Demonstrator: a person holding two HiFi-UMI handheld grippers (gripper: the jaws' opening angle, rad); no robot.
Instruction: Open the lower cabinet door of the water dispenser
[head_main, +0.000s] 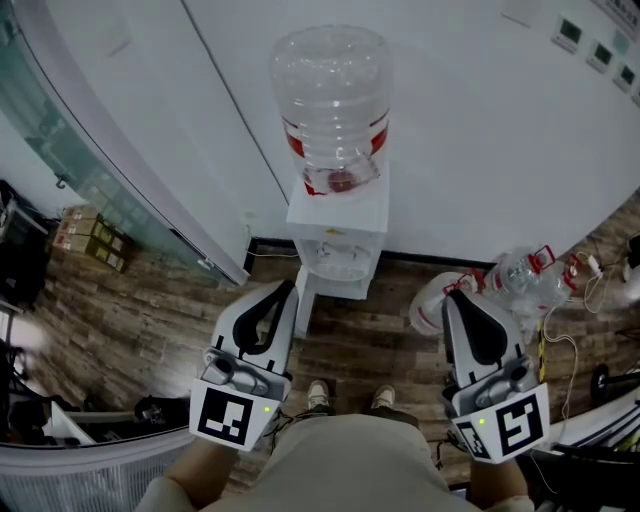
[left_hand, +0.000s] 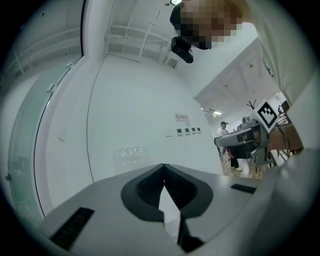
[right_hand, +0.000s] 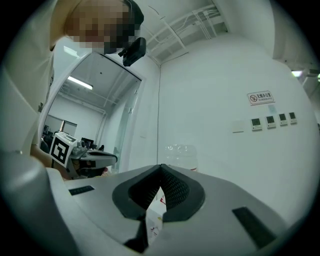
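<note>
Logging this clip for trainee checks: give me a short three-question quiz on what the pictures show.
1. True or false: the left gripper grips a door handle on the white water dispenser.
2. What sits on top of the dispenser? A) clear plastic water bottle with red label B) steel kettle C) cardboard box
3. Fill in: the jaws of the left gripper and the right gripper are both ____.
Key: 1 false; 2 A; 3 shut.
</note>
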